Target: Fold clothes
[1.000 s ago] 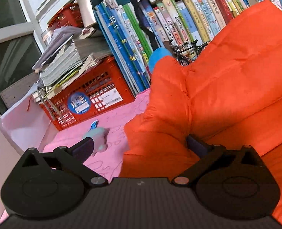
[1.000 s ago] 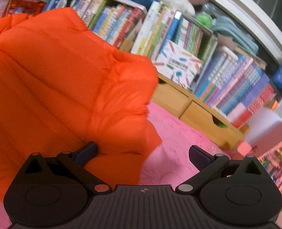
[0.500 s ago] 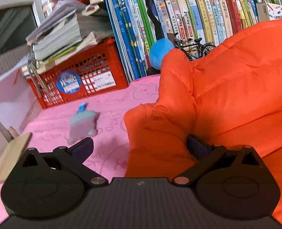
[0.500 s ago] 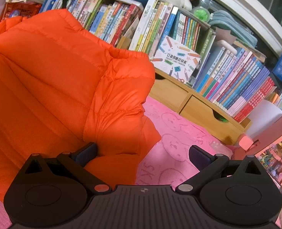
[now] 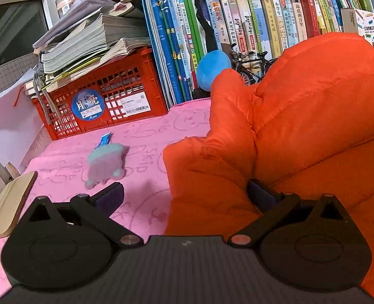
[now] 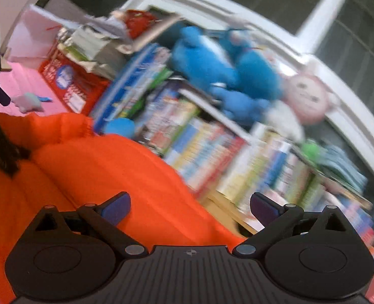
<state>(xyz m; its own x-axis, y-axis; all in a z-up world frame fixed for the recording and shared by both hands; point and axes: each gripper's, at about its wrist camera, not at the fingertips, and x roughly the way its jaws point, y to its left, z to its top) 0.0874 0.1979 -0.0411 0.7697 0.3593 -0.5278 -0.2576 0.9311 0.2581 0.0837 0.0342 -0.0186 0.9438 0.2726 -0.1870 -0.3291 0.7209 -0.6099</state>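
Jacket [image 5: 300, 131]: orange, puffy, heaped on pink mat [image 5: 149, 136], right of toy [image 5: 106, 164].
Left gripper [image 5: 184, 192]: fingers spread wide, a jacket fold between them, right finger [image 5: 260, 195] against the fabric.
Right gripper [image 6: 189, 205]: fingers apart, holding nothing, above jacket; view blurred.
Behind: red crate [image 5: 106, 106], books [image 5: 250, 25].

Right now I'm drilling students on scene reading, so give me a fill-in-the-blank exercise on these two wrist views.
1. The puffy quilted jacket is ____ in colour.
2. The left gripper has its jaws ____.
3. The small pale teal plush toy lies on the ____ blanket.
4. The red plastic crate carries a round ____ sticker.

Missing words: orange; open; pink; blue
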